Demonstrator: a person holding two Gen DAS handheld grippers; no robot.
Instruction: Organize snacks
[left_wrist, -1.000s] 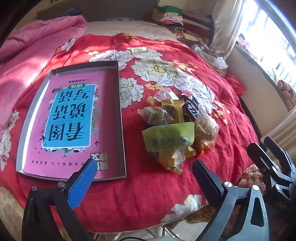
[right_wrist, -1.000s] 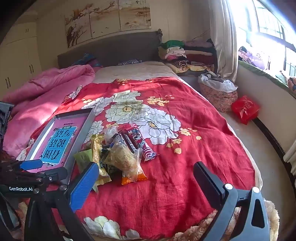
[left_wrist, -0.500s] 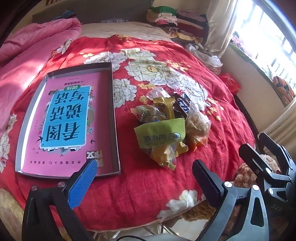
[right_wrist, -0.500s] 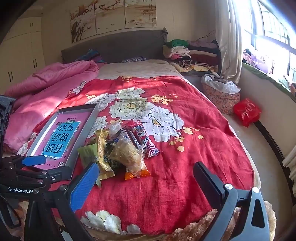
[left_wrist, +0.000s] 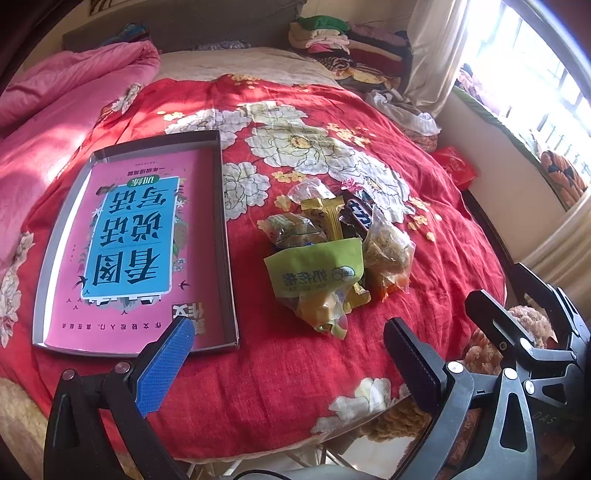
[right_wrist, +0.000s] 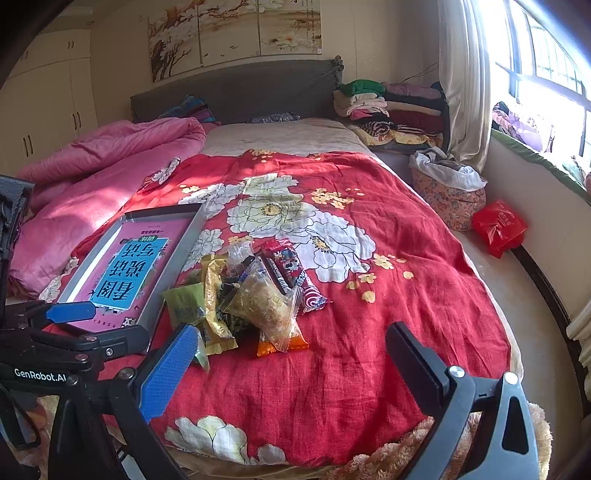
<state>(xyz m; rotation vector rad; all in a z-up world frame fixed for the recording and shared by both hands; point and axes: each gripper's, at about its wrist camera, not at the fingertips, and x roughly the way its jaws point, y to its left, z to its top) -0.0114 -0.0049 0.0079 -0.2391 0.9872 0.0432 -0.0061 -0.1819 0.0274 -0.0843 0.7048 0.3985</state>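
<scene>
snack pile (left_wrist: 332, 254) ahead of open left gripper (left_wrist: 288, 354), apart

Left gripper (left_wrist: 286, 350) is hanging wide open over the near edge of the red floral blanket (left_wrist: 369, 147), holding nothing. Pile of snack packets (left_wrist: 332, 251) is sitting just right of the shallow tray (left_wrist: 225, 236), not touching it, green packet (left_wrist: 316, 271) lying nearest.
</scene>
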